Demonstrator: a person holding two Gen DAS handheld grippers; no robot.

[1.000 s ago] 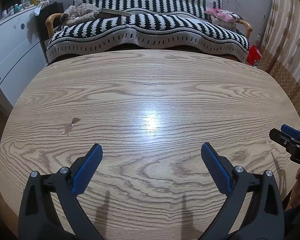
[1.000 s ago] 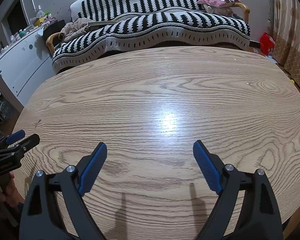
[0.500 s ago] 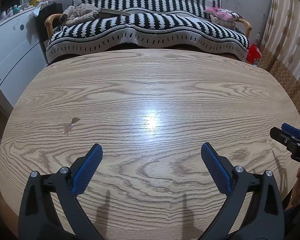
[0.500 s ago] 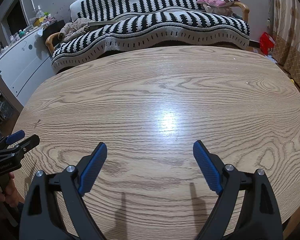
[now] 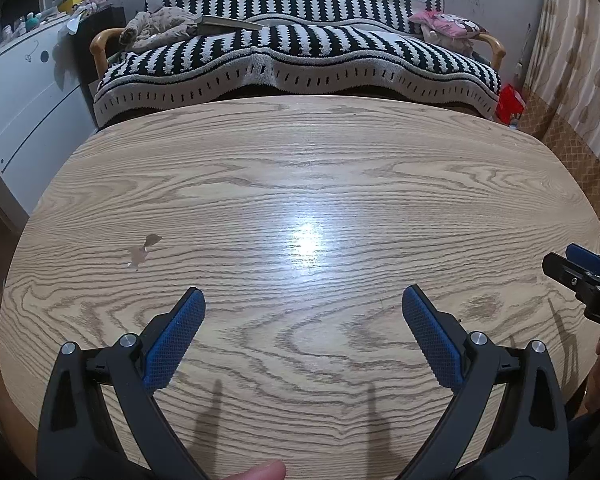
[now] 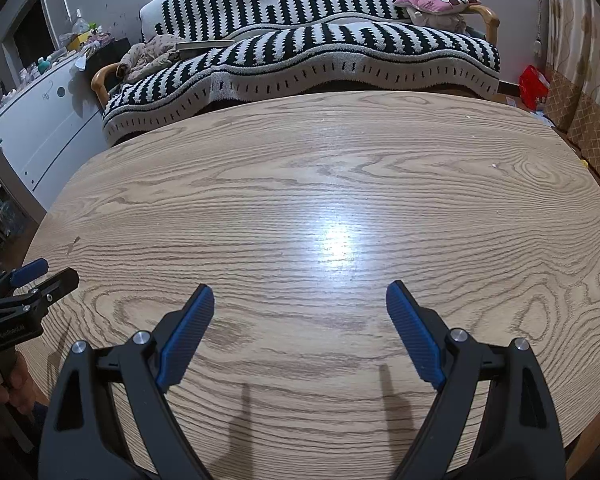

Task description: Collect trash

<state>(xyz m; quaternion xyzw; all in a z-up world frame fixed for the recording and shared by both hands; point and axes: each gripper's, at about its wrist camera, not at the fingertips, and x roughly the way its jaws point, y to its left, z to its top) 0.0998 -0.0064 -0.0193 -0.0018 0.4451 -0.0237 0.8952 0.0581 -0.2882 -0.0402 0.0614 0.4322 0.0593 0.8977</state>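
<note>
Basically hovered both tools over the near edge of the oval wooden table (image 5: 300,168), side by side. Left gripper (image 5: 304,304) spread wide, blue pads well apart, nothing held. Right gripper (image 6: 300,300) spread just as wide, also holding nothing. Saw each tool's tip at the edge of the other's view.

Trash: could not spot any clear piece on the tabletop. Only candidates were a small brownish fleck pair (image 5: 142,248) left of centre, either scraps or chipped veneer, too small to tell, and a tiny white speck (image 6: 493,165) far right. Fleck's long axis looked to run diagonally, near-left to far-right; no judgement possible on which way it points.

Step in hand: could not settle. Fits either a table already emptied of trash or a search for remaining bits. No bin or bag in view, so no call on a drop-off spot.

Next move, if anything: would need a flat, low pinch on very thin bits, pads nearly scraping the wood; slipping likely.

Background: striped sofa (image 5: 296,60), red bag (image 5: 510,102) on the floor by the curtain, not clearly trash.
</note>
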